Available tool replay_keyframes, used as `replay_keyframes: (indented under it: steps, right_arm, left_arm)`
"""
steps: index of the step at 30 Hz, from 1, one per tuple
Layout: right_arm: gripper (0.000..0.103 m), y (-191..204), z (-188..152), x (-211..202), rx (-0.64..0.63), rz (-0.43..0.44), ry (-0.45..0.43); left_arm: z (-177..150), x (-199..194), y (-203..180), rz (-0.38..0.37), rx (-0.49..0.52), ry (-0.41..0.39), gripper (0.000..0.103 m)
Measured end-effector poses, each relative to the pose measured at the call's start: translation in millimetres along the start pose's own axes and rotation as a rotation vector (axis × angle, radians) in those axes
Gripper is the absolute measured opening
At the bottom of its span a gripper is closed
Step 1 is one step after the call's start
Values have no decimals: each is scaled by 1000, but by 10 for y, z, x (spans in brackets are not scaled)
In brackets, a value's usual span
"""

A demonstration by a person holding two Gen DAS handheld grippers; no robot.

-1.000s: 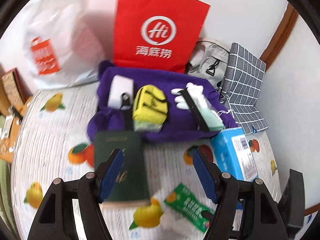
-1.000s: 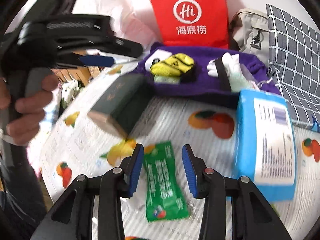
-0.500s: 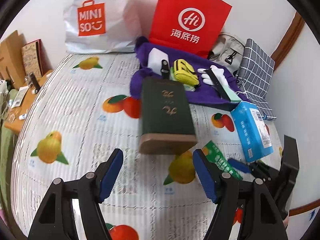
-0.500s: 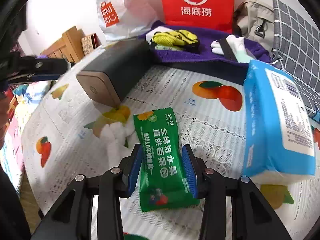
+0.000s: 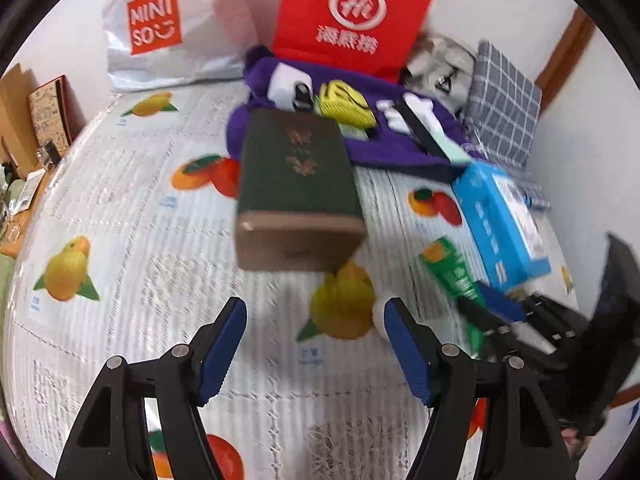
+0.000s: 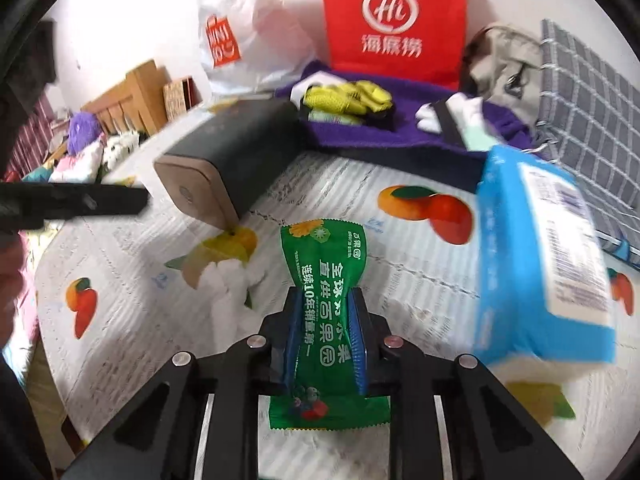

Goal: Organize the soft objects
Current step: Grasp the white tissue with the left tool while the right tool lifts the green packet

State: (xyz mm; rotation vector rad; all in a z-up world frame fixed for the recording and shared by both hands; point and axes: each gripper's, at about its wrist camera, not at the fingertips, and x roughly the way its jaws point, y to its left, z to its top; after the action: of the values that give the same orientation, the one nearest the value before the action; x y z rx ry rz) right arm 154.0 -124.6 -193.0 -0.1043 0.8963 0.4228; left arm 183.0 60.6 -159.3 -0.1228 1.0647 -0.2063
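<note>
Right wrist: right gripper point(image 6: 325, 332) clenches green packet point(image 6: 326, 304); left gripper point(image 5: 315, 350) released; bags' contents hidden.

Left wrist view: sits above the fruit-print bed point(image 5: 120, 216), looking forward and down toward the far wall, with the green box point(image 5: 296, 172) near.
Right wrist view: lower, close over the bed, facing the same wall.
Shared: green box, red bag point(image 6: 394, 20), blue pack point(image 6: 540, 256), purple cloth point(image 5: 400, 148).
</note>
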Motion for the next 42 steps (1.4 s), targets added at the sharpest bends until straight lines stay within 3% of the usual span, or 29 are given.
replay_keyframes:
  steps: [9,12,17,24,39,42]
  right_arm:
    - [23,-91,-357,-531,42,8,-76]
    - [23,-110,-497,-632,30,-32,-74]
    - [23,-264,-727,-758,59,-99,-64]
    - [27,-524,-950,-564,122,-193,9]
    - [47,-547,-1001,-520,137,-155,-32]
    - [47,-562,-1006,-527,150,-147,-37]
  left_arm:
    - [-168,318,-279,-22,19,56,69]
    - [-199,420,-399,-35,46,63,69]
    - [-205,503,-615,17,123,24,70]
    - [-220,547,-747,82,182,-3,70]
    - [-233,589,-810,101,203,-8,74]
    - [-237,569,-812,105,206,-8,64]
